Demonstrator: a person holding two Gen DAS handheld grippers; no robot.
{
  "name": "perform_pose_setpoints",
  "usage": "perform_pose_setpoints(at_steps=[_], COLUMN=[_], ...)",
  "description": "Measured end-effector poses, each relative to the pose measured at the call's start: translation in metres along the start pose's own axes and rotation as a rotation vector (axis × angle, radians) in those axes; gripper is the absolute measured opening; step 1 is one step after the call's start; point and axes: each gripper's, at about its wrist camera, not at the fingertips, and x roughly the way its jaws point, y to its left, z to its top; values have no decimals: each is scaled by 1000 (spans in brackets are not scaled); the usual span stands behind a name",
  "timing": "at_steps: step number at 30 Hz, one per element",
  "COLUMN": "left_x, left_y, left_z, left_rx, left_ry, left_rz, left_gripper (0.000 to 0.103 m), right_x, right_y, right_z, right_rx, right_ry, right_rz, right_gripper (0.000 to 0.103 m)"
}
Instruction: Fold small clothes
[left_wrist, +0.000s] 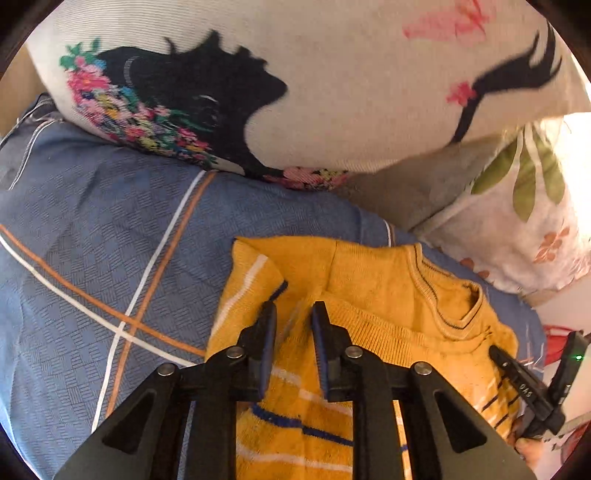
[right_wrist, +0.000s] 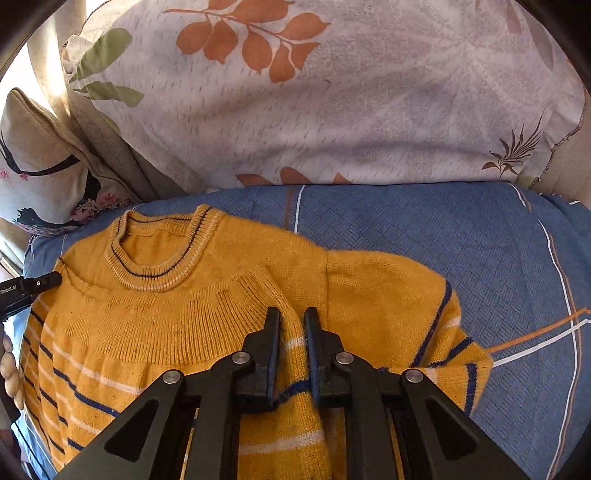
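left gripper (left_wrist: 293, 308): we see fingers slightly apart, over the sweater (left_wrist: 369, 295) hem at lower centre, gripping nothing.
right gripper (right_wrist: 291, 314): fingers slightly apart, straddling the hem fold, not pinching.

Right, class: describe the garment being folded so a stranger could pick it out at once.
Start at the blue checked bedsheet below the leaf-print pillow. On it lies a small knitted sweater. It is the only mustard-yellow thing there, with navy and white stripes and a ribbed round collar.

Ribbed knit wool sweater (right_wrist: 192, 325) on matt woven bedspread (right_wrist: 424, 236); matt plastic tongs (right_wrist: 291, 321)
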Motion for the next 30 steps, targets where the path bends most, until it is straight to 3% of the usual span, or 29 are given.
perform_pose_setpoints(at_steps=[3, 5, 7, 9, 14, 21, 25, 30], left_x=[-18, -33, -47, -59, -81, -106, -123, -140], left_y=[9, 16, 24, 31, 75, 101, 97, 72], left_z=[-3, -7, -13, -17, -42, -104, -147, -184], left_rx=[-25, -31, -27, -25, -108, -99, -67, -24], left_ry=[-28, -45, -58, -69, -59, -32, -20, -69], left_rz=[-6, 18, 58, 81, 50, 26, 3, -63], left_gripper=[24, 28, 28, 29, 31, 32, 38, 42], right_x=[1, -7, -28, -51, -86, -121, -142, -147], right_y=[-2, -5, -11, -18, -47, -78, -78, -54], right_z=[3, 4, 2, -2, -23, -99, -133, -126], right_rx=[27, 43, 62, 85, 129, 223, 247, 150], right_ry=[9, -2, -72, -145, -143, -97, -139, -191], right_rz=[14, 16, -35, -82, -70, 33, 86, 91], right_gripper=[21, 29, 58, 64, 64, 65, 65, 65])
